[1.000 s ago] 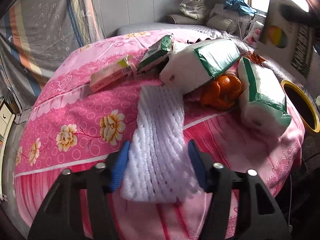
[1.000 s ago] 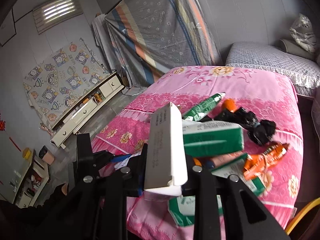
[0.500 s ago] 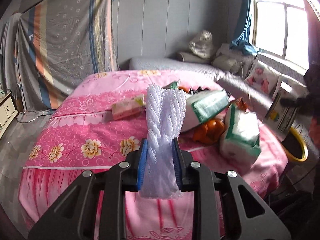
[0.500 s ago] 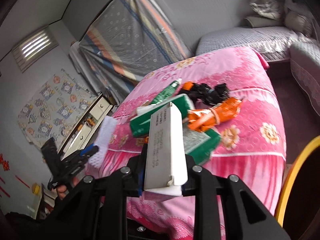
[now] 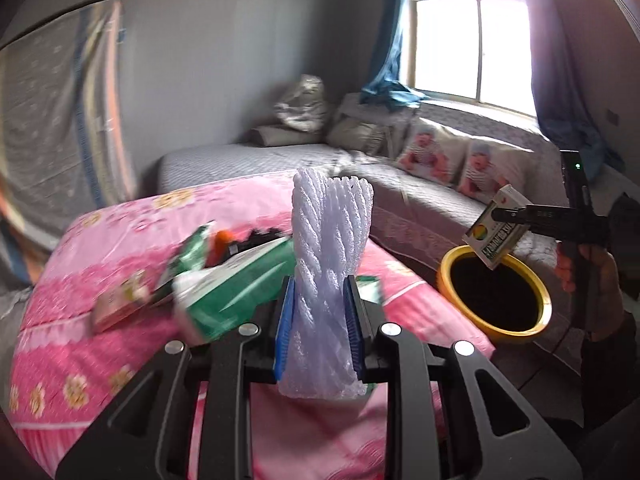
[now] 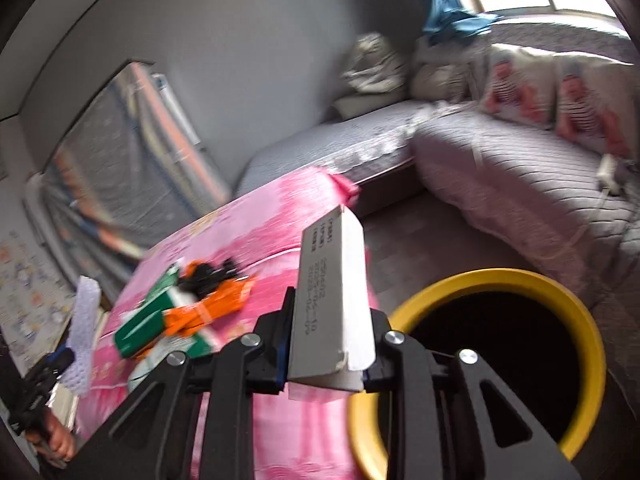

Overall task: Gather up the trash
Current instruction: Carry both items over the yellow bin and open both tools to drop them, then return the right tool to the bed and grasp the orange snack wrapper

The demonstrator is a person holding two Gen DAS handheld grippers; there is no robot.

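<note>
Left gripper (image 5: 319, 330) is clamping a white foam mesh fruit sleeve (image 5: 329, 280) between its blue-padded fingers (image 5: 285, 328); the sleeve is standing upright, sticking out above and below the pads, lifted clear of the pink floral bedspread (image 5: 120, 280). Same sleeve (image 6: 83, 340) is showing at the left edge of the right wrist view, held up beside the bed.

Right gripper (image 6: 326, 342) is squeezing a flat white cardboard box with printed date text (image 6: 332, 300), narrow edge up, tilted slightly. In the left wrist view that box (image 5: 496, 232) is hanging just above the near rim of a round yellow-rimmed trash bin with dark inside (image 5: 496, 328), with the right gripper (image 5: 504, 216) pinching its top and the person's hand (image 5: 596, 276) behind. In the right wrist view the bin (image 6: 576, 320) is sitting just right of the box, on the floor right next to the bed corner.

Still lying on the bedspread: a green-and-white plastic packet (image 5: 240, 284), an orange wrapper (image 6: 208, 308), a black crumpled bag (image 6: 208, 276), and a small pale carton (image 5: 120, 306) near the left; all motion-blurred, details hard to read.

Behind, a grey quilted daybed (image 5: 280, 156) is running along the wall with two baby-print cushions (image 5: 460, 160) under a bright window with blue curtains (image 5: 472, 40).
</note>
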